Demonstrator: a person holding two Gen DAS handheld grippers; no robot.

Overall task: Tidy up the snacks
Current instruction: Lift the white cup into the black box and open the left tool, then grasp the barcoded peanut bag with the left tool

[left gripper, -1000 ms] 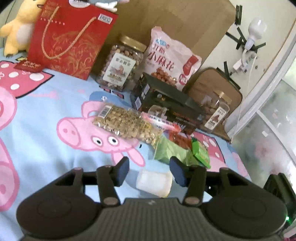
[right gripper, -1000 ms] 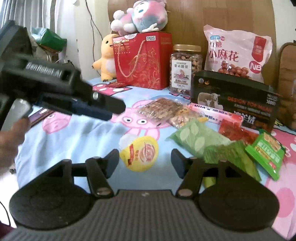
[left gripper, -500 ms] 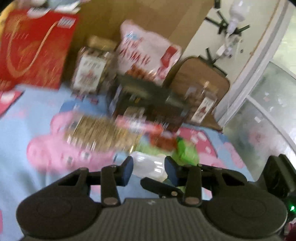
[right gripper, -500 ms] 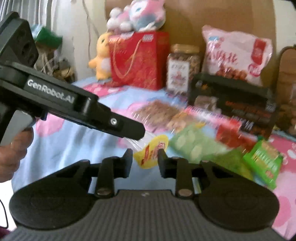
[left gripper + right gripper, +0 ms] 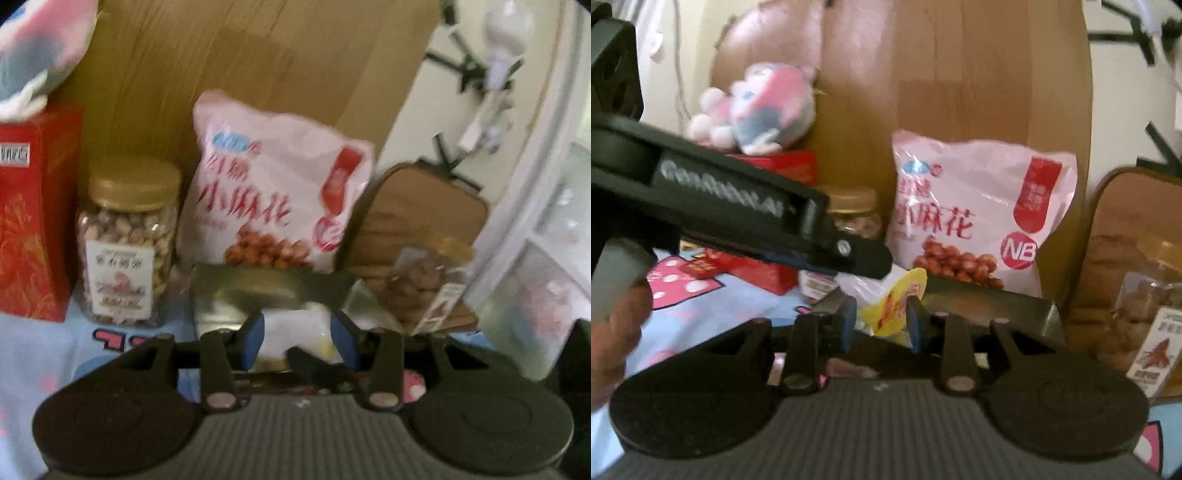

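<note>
a second ago the little snack cup with the yellow lid sat on the blue pig blanket and both claws were spread wide around it. now we have it up in the air, and both claws pinch it at once. our right claw squeezes the yellow lid end, and our left claw squeezes the clear cup end, which looks white and foggy in the left view. the picture is blurry, so we think the cup is tipped on its side, but we cannot be sure. this means the pick-up part is done and now the cup needs a home. the dark box is right in front of us and just under the cup, and its near edge is close to our fingers, so we should go over it and not bump it. behind it stand the pink bag and the nut jar, near each other, with the red box to the left. there is not much open room back there. the blanket on the left has more free room.
</note>
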